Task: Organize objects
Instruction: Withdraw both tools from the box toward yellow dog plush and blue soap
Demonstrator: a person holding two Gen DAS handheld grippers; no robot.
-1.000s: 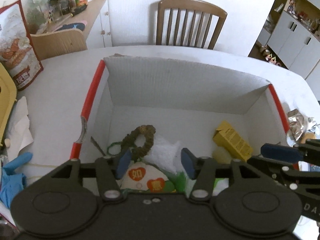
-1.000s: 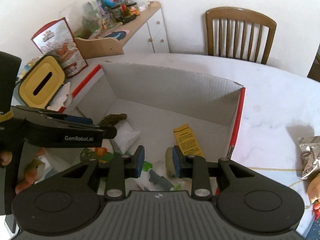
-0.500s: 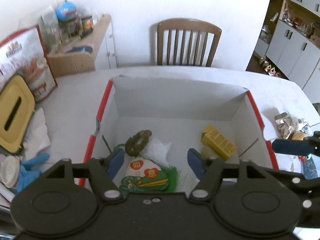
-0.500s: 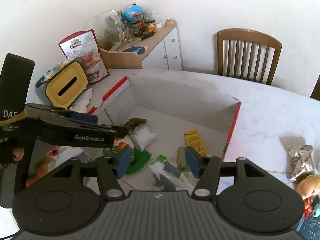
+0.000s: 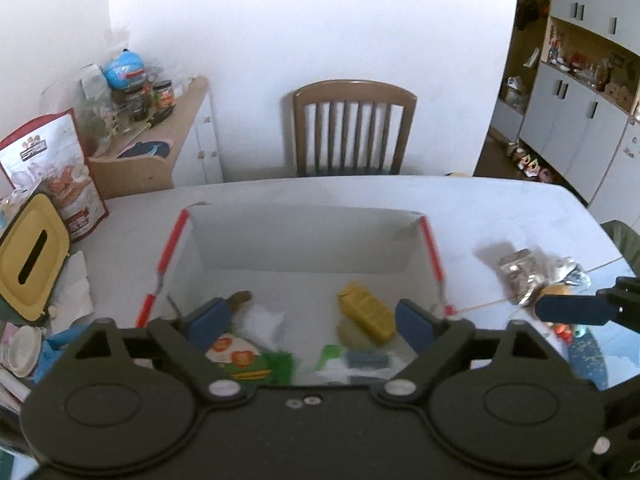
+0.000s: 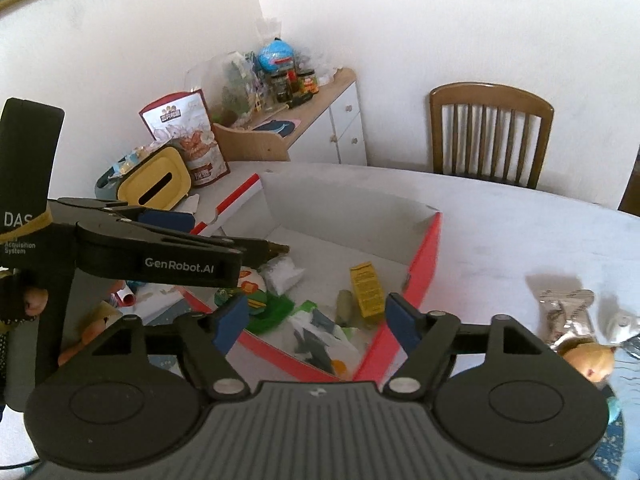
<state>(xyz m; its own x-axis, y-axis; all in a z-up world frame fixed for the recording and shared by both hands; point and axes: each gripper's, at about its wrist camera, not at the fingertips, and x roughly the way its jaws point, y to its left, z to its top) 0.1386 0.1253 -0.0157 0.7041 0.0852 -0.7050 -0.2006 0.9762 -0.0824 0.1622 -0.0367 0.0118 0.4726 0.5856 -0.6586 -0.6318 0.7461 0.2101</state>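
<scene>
A white cardboard box with red edges [image 5: 172,244] [image 6: 430,248] sits on the white table. Inside lie a yellow carton [image 5: 366,312] [image 6: 366,290], a white bag [image 5: 264,320] [image 6: 282,274], a brown beaded ring [image 5: 239,298], a green printed packet [image 5: 244,362] [image 6: 260,304] and a white-and-grey packet [image 6: 316,338]. My left gripper [image 5: 312,322] hangs above the box's near side, jaws opening, nothing between them. My right gripper [image 6: 312,320] hovers over the box's near corner, jaws opening and empty. The left gripper [image 6: 168,220] also shows from the side in the right wrist view.
A yellow tissue box [image 5: 28,264] [image 6: 154,178], a snack bag [image 5: 60,176] and a blue glove [image 5: 60,340] lie left of the box. Silver foil packets [image 5: 524,272] [image 6: 568,314] and a small orange toy [image 6: 588,360] lie to the right. A wooden chair [image 5: 352,128] stands behind the table.
Both grippers have risen and drawn back from the box, so more of the table shows. Both pairs of jaws have spread wider, leaving the packets lying in the box.
</scene>
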